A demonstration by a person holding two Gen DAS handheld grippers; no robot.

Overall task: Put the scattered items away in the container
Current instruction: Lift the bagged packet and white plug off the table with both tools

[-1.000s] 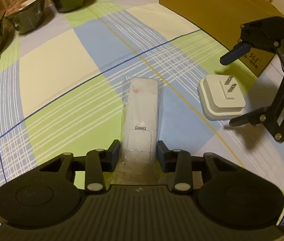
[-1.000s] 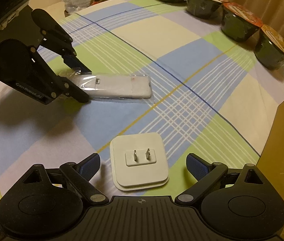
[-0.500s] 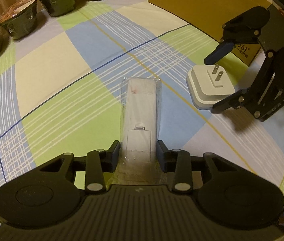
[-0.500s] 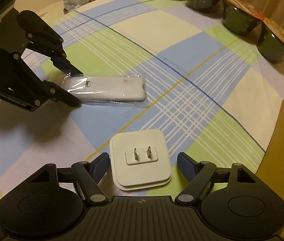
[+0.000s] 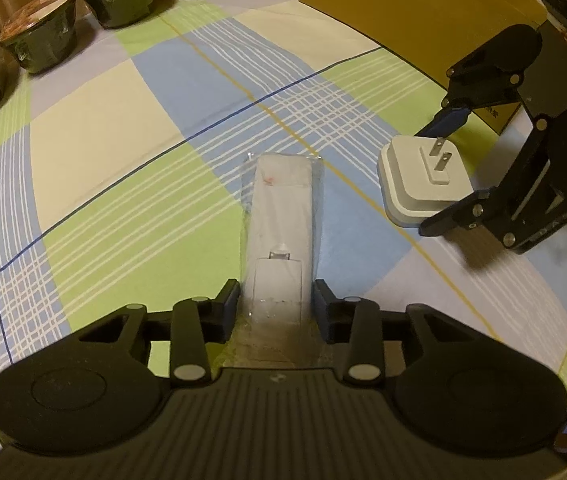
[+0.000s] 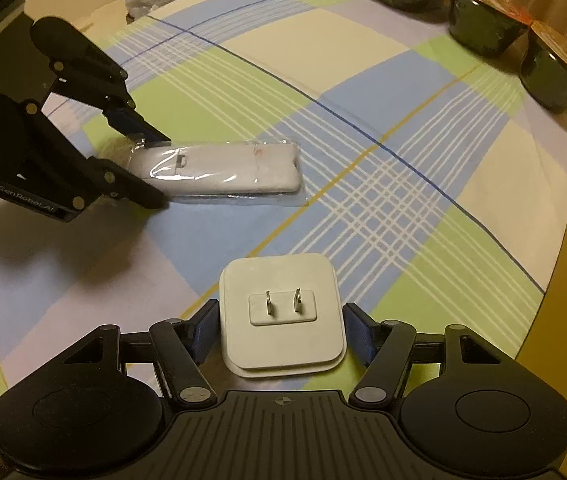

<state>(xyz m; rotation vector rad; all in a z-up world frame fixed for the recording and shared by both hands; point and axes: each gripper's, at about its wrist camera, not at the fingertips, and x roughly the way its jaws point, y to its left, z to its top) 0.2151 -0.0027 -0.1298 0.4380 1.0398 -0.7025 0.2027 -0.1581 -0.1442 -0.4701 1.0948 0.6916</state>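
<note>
On my left hand-held gripper (image 6: 151, 168) I can read "GenRobot.AI" along its side, at the left of the right wrist view. Its fingers are pressed against both sides of the near end of the remote (image 5: 279, 240), a white bar in clear plastic wrap; its long axis runs straight up the middle of the left wrist frame, lying on the checked desk (image 5: 103, 152). My right hand-held gripper (image 6: 283, 332) is clamped on the plug (image 6: 281, 314), prongs facing up, bottom centre of its own view. The box (image 5: 403, 4) sits upper right, its inside hidden. Sealed bowls (image 5: 39, 46) line the upper left.
</note>
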